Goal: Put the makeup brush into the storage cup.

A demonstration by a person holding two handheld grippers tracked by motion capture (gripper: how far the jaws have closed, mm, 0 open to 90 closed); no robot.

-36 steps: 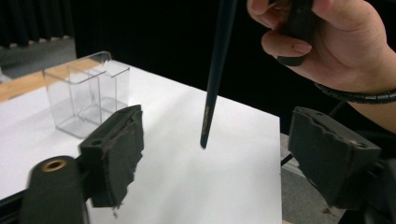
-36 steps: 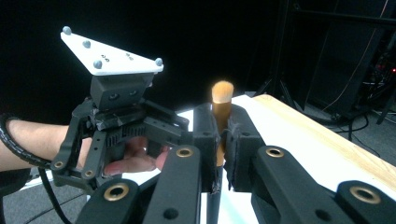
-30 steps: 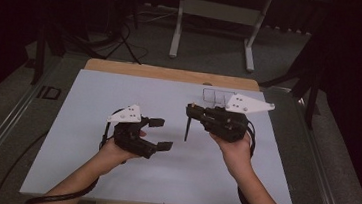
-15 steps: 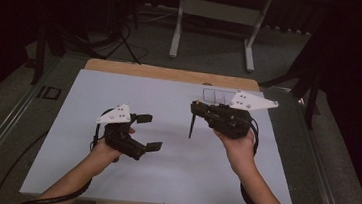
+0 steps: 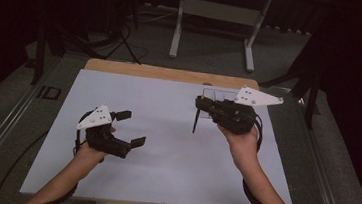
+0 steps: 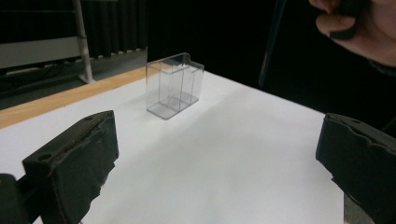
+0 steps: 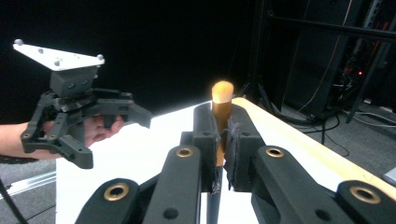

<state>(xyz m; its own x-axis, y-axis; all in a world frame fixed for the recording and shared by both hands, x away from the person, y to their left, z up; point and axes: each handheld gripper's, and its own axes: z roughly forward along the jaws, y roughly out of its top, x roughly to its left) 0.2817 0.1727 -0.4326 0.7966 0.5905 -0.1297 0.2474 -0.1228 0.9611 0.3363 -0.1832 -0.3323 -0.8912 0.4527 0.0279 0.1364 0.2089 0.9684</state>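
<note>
My right gripper [image 5: 200, 104] [image 7: 222, 122] is shut on a thin dark stick [image 5: 196, 121] with a tan wooden top end [image 7: 222, 99]; the stick hangs point-down just over the white table sheet [image 5: 163, 160]. A clear plastic box [image 5: 218, 94] [image 6: 175, 84] with upright dividers stands right behind that gripper, near the far edge. My left gripper [image 5: 131, 127] [image 6: 217, 158] is held open over the left middle of the sheet, nothing between its jaws. In the left gripper view the stick [image 6: 273, 42] hangs at the top right below the other hand [image 6: 359, 28].
A wooden strip [image 5: 171, 73] borders the sheet's far edge. Beyond it stands a grey metal stand [image 5: 217, 15] on the dark floor, with cables [image 5: 125, 36] at the left. Metal rails [image 5: 11, 121] run along the table's left side.
My left gripper has drifted left and a little toward the person, still open. The right gripper, with the stick in it, has shifted slightly to the right.
</note>
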